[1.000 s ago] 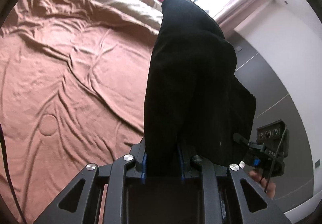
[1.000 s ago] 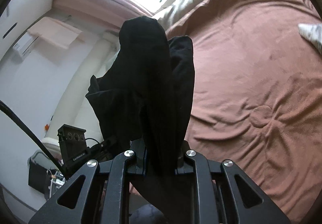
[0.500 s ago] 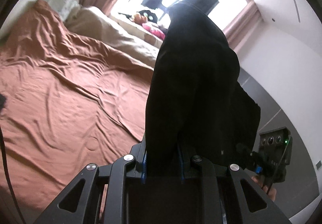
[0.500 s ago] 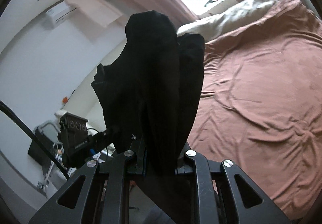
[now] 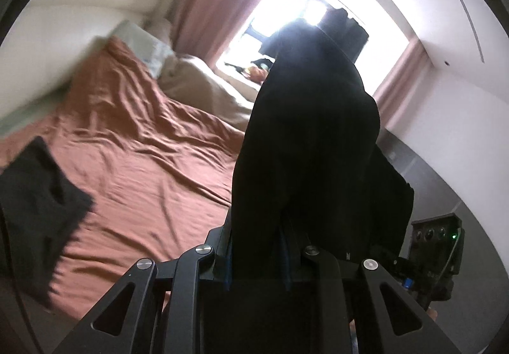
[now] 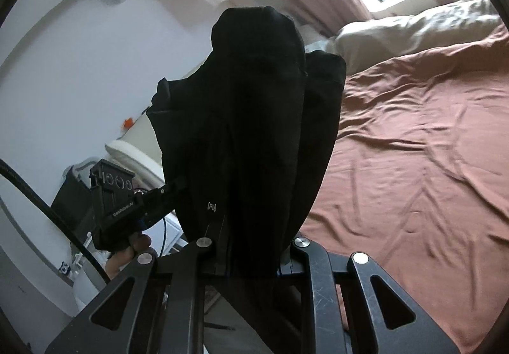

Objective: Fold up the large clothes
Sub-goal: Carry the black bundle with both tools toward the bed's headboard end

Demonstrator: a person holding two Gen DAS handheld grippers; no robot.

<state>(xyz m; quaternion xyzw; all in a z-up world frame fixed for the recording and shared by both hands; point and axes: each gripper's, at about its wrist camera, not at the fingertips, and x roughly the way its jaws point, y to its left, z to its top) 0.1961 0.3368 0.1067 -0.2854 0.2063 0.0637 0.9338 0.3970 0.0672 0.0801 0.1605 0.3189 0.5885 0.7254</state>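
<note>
Both tools (image 5: 257,245) (image 6: 254,245) have risen — each clamped on the black garment (image 5: 305,147) — above the bed (image 6: 413,163).

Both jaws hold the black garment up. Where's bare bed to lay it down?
Open brown sheet spreads wide right of the black garment, bordered at the far end by the beige duvet. In the left view, the middle of the bed is bare too. Crowded: the dark cloth at the near left edge.
</note>
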